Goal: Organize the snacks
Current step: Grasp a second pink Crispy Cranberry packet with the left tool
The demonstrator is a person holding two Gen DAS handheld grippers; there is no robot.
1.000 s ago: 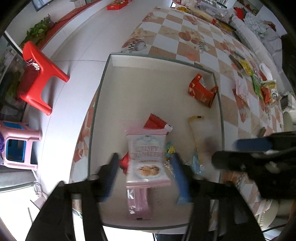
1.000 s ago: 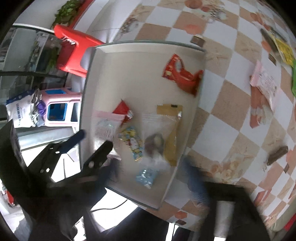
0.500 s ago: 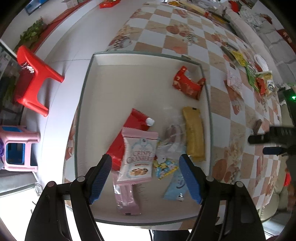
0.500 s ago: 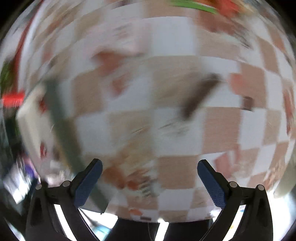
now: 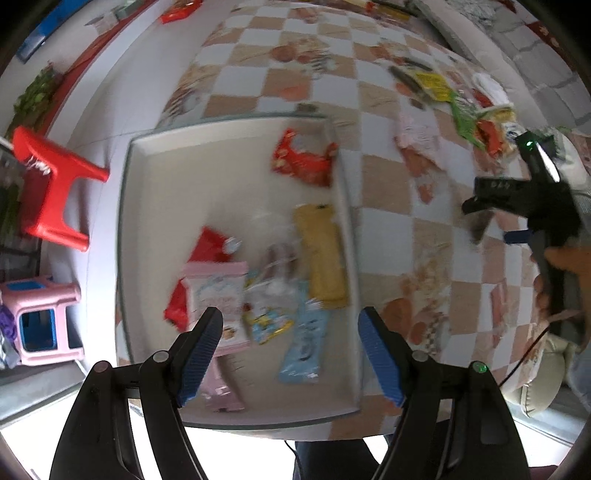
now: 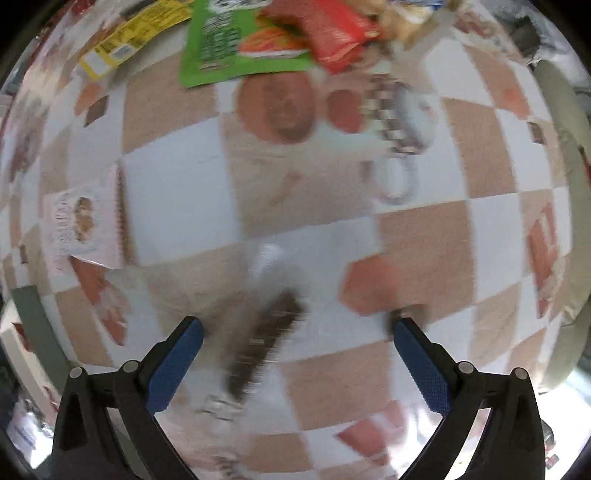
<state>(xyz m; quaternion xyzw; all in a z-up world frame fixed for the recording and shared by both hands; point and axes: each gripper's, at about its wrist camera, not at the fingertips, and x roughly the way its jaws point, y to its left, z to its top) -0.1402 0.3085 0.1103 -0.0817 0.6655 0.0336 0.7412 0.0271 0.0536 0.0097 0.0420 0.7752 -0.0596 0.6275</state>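
A white tray [image 5: 155, 155] on the checkered table holds several snack packs: a red bag [image 5: 301, 162], a yellow pack [image 5: 323, 254], a pink cranberry pack [image 5: 216, 295], a light blue pack [image 5: 304, 339]. My left gripper [image 5: 290, 354] is open and empty above the tray's near end. My right gripper [image 6: 295, 369] is open and empty just above a dark brown bar [image 6: 267, 347] that lies on the tablecloth between its fingers. The right gripper also shows in the left wrist view [image 5: 524, 206], right of the tray.
Loose snacks lie on the tablecloth: a pink pack [image 6: 83, 225], a green bag [image 6: 236, 44], a red-orange bag [image 6: 332, 33], a yellow pack [image 6: 129, 37]. A red stool [image 5: 51, 192] and a pink stool [image 5: 40, 321] stand on the floor left of the table.
My right gripper has left the tray and swung right over the tablecloth, coming down over the brown bar. My left gripper has risen and drawn back from the pink pack, still open.
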